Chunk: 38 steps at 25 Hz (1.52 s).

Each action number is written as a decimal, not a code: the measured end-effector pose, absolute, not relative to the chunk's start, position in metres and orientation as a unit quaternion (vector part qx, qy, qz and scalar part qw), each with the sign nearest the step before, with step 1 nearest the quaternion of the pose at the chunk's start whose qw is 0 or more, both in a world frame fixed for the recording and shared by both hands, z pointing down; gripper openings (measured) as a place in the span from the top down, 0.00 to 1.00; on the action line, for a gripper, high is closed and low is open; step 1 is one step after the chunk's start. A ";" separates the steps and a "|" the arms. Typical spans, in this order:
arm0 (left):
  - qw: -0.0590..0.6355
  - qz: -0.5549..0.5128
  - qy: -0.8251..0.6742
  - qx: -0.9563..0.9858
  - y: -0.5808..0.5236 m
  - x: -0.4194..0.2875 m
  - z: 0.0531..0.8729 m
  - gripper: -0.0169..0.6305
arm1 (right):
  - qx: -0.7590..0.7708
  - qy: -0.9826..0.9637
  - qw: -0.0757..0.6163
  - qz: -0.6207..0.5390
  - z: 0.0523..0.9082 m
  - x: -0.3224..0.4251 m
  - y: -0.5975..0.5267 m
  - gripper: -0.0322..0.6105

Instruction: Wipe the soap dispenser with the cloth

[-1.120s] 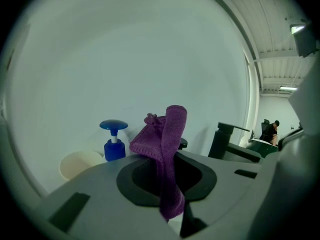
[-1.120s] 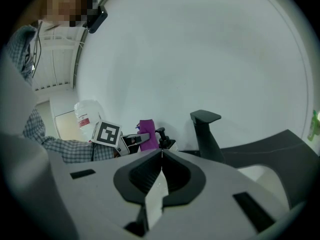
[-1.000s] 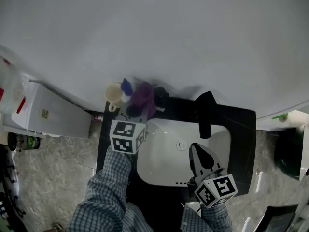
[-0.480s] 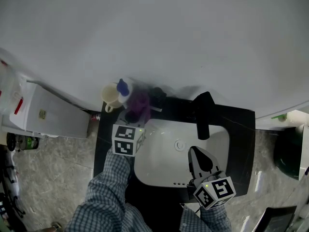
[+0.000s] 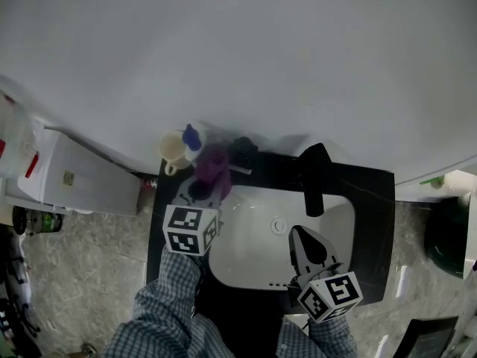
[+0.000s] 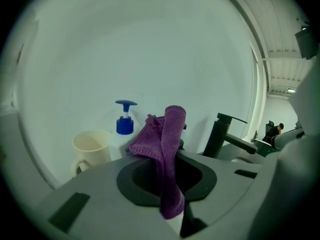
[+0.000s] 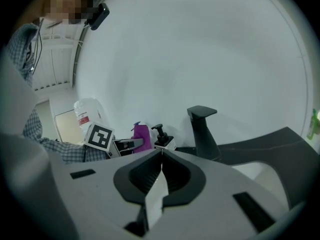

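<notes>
A purple cloth [image 5: 212, 166] hangs from my left gripper [image 5: 203, 189], which is shut on it over the sink's back left corner. In the left gripper view the cloth [image 6: 167, 144] drapes over the jaws, in front of a white soap dispenser with a blue pump [image 6: 124, 124]. That dispenser [image 5: 193, 137] stands just beyond the cloth, apart from it. A second dispenser with a black pump [image 5: 243, 149] stands to the right of the cloth and also shows as the black-pump dispenser [image 7: 162, 136] in the right gripper view. My right gripper [image 5: 298, 231] is shut and empty over the basin.
A cream cup [image 5: 173, 149] stands left of the blue-pump dispenser. A black faucet [image 5: 314, 176] rises behind the white basin [image 5: 253, 256], which is set in a black counter [image 5: 373, 222]. A white bin [image 5: 67, 174] stands to the left, on the floor.
My left gripper has drawn back toward the person and slightly left, carrying the cloth away from the dispensers. The right gripper has barely moved.
</notes>
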<state>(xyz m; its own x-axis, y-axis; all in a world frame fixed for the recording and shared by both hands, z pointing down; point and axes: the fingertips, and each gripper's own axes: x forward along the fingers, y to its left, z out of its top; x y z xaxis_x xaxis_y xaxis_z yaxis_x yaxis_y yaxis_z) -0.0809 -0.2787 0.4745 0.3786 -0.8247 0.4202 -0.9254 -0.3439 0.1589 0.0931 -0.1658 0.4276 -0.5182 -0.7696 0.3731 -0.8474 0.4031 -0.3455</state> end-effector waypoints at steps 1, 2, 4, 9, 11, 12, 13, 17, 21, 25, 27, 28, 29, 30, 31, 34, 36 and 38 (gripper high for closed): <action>0.182 0.133 -0.544 0.808 -0.278 -0.083 0.469 0.88 | 0.485 -0.834 0.077 0.252 0.427 0.093 -0.166 0.92; 0.173 0.131 -0.546 0.809 -0.278 -0.084 0.462 0.88 | 0.485 -0.834 0.076 0.252 0.427 0.093 -0.166 0.92; 0.152 0.128 -0.548 0.812 -0.281 -0.085 0.447 0.88 | 0.485 -0.834 0.074 0.252 0.425 0.093 -0.166 0.92; 0.095 0.135 -0.538 0.827 -0.295 -0.075 0.421 0.88 | 0.485 -0.834 0.075 0.251 0.426 0.094 -0.167 0.92; 0.084 0.144 -0.532 0.830 -0.300 -0.069 0.421 0.88 | 0.485 -0.834 0.079 0.251 0.427 0.094 -0.168 0.92; 0.084 0.148 -0.528 0.832 -0.302 -0.066 0.423 0.88 | 0.486 -0.832 0.080 0.254 0.428 0.094 -0.168 0.92; 0.086 0.150 -0.523 0.834 -0.303 -0.062 0.427 0.88 | 0.487 -0.831 0.080 0.256 0.429 0.095 -0.168 0.92; 0.096 0.170 -0.501 0.843 -0.303 -0.048 0.447 0.88 | 0.491 -0.828 0.082 0.261 0.434 0.099 -0.169 0.92; 0.107 0.164 -0.506 0.840 -0.302 -0.044 0.462 0.88 | 0.493 -0.825 0.085 0.262 0.438 0.103 -0.170 0.92; 0.122 0.177 -0.498 0.840 -0.298 -0.035 0.478 0.88 | 0.491 -0.826 0.087 0.263 0.439 0.104 -0.170 0.92; 0.132 0.183 -0.492 0.841 -0.294 -0.030 0.487 0.88 | 0.491 -0.825 0.089 0.265 0.441 0.105 -0.170 0.92; 0.136 0.183 -0.490 0.841 -0.293 -0.028 0.491 0.88 | 0.491 -0.825 0.089 0.266 0.442 0.106 -0.170 0.92; 0.140 0.183 -0.488 0.842 -0.292 -0.025 0.494 0.88 | 0.492 -0.824 0.089 0.267 0.443 0.106 -0.170 0.92; 0.143 0.183 -0.486 0.842 -0.291 -0.023 0.498 0.88 | 0.493 -0.822 0.089 0.270 0.443 0.107 -0.169 0.92; 0.146 0.183 -0.484 0.843 -0.290 -0.021 0.502 0.88 | 0.494 -0.821 0.089 0.272 0.444 0.108 -0.169 0.92; 0.150 0.184 -0.476 0.847 -0.288 -0.015 0.511 0.88 | 0.494 -0.821 0.090 0.272 0.446 0.110 -0.168 0.92; 0.152 0.182 -0.473 0.849 -0.287 -0.011 0.513 0.88 | 0.493 -0.822 0.090 0.271 0.447 0.111 -0.168 0.92; 0.157 0.186 -0.469 0.849 -0.286 -0.008 0.513 0.88 | 0.492 -0.822 0.091 0.272 0.447 0.111 -0.168 0.92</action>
